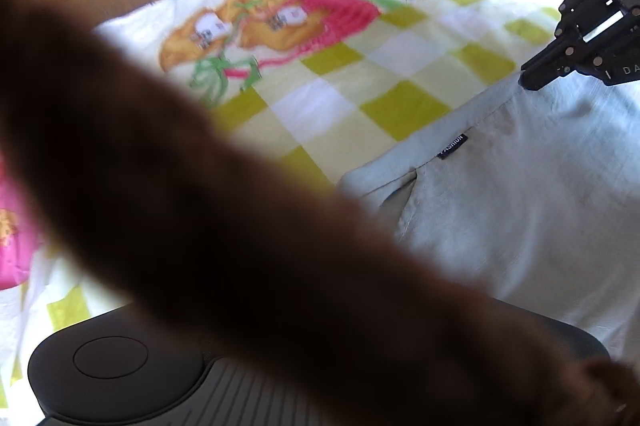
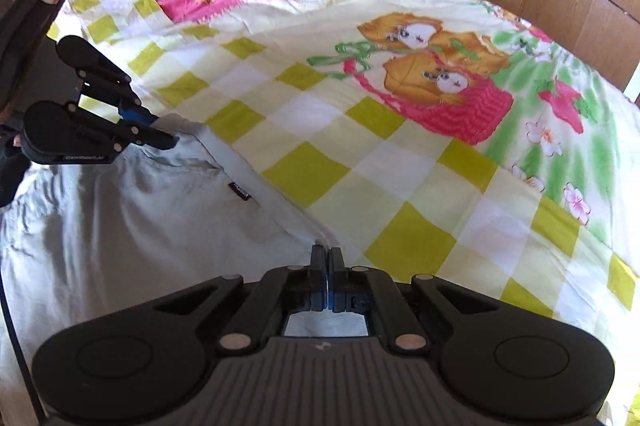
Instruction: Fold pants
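While both claws pinch it, the pants (image 2: 140,226) waistband runs diagonally.

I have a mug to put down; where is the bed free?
Free: the yellow-and-white checked bedspread between the pale grey pants and the cartoon-girl print. Crowded: the pants' waistband edge, where both grippers pinch.

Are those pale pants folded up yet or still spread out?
Spread out: the pants lie wide across the bedspread, each gripper pinching the waistband edge.
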Tool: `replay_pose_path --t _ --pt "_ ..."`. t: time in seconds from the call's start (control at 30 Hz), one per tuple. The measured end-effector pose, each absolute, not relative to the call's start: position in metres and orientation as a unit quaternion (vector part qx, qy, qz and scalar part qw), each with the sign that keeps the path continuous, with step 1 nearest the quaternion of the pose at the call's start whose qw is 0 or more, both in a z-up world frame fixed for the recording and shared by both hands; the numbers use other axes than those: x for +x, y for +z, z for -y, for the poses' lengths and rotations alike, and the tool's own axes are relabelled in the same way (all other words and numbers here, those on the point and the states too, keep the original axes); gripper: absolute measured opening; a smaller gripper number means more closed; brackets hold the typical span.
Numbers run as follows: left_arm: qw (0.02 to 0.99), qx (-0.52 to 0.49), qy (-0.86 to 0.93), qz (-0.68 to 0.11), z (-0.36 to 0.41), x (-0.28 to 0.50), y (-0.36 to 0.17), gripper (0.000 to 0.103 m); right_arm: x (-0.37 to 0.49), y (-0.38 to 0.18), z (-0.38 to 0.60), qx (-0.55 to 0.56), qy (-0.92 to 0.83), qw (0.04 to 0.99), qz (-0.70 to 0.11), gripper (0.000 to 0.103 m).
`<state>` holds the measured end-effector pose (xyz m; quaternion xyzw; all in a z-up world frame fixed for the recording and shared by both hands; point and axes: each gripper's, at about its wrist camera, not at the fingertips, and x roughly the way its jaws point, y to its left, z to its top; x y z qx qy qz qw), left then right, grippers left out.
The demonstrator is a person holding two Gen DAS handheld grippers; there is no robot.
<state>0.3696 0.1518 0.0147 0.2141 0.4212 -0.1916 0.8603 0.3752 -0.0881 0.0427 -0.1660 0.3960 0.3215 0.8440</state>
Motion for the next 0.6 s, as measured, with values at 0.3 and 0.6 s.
replay_pose_path --t 0.3,0.6 --pt "0.897 0.232 -0.184 -0.328 -0.161 0.233 0.080 0.006 0.227 0.109 0.099 -0.142 0.344 0.873 -0.315 0.019" --pt "0.894 0.240 -0.146 -0.349 -0.162 0.106 0.045 0.007 0.071 0.065 0.083 -0.095 0.359 0.845 -0.384 0.019"
